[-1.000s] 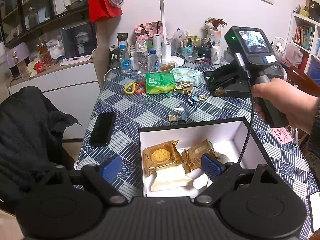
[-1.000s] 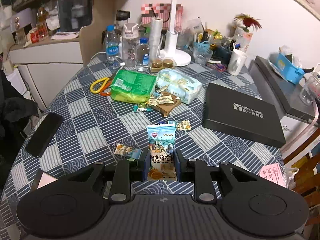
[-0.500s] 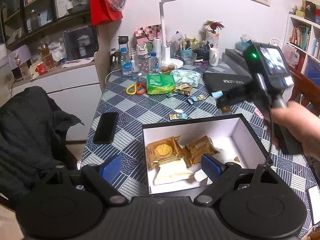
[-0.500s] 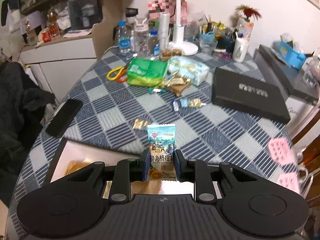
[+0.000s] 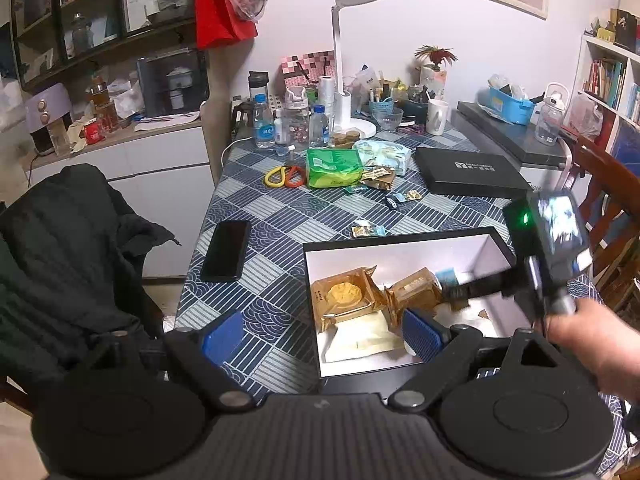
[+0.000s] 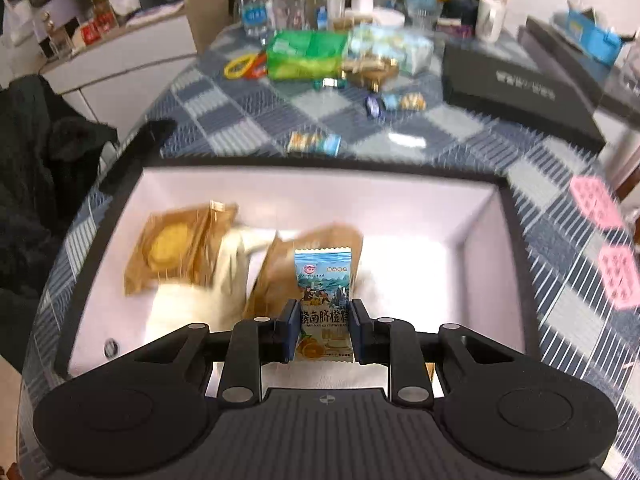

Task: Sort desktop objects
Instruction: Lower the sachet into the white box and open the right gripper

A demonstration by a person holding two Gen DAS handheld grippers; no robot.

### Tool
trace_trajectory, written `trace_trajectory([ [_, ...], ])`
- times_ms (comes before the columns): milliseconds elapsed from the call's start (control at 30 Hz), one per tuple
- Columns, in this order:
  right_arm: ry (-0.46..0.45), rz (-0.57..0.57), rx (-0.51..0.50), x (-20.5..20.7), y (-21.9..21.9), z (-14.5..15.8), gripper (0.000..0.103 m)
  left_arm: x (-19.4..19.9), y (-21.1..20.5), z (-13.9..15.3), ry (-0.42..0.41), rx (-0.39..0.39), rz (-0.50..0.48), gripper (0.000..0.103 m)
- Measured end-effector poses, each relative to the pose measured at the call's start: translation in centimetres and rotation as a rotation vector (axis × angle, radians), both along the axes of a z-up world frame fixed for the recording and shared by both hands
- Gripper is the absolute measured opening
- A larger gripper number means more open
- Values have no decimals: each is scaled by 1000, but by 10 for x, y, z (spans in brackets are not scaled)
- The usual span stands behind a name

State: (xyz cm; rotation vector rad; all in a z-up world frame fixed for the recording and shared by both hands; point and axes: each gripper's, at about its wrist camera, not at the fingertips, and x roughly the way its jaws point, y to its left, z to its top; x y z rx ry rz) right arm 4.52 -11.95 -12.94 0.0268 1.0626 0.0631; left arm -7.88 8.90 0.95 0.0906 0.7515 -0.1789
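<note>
Right tool (image 6: 324, 330) clamped on snack packet (image 6: 323, 304), over white-lined box (image 6: 480, 216), left tool (image 5: 320, 332) spread apart, empty.

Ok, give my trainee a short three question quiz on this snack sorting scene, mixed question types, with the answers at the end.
1. True or false: the right gripper is shut on the blue and white printed snack packet.
2. Multiple choice: the held packet hangs over A) the flat black lid with a white logo, B) the open black box with a white inside, C) the black phone.
3. Fill in: the left gripper has its jaws ____ and holds nothing.

Key: 1 true; 2 B; 3 open.
</note>
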Motion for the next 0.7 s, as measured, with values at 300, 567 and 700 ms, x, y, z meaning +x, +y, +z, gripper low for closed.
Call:
trace_trajectory([
  [300,58,-43,5,-10,0,-26,28,-2,13,-2,5,-7,6,103],
  [567,63,-85,26,-13,-2,-29,32,-6,18,0,-6,1,-13,103],
  [700,53,-116,76,-18,-5,-24,70,-6,20,-1,-5,-2,-17,103],
])
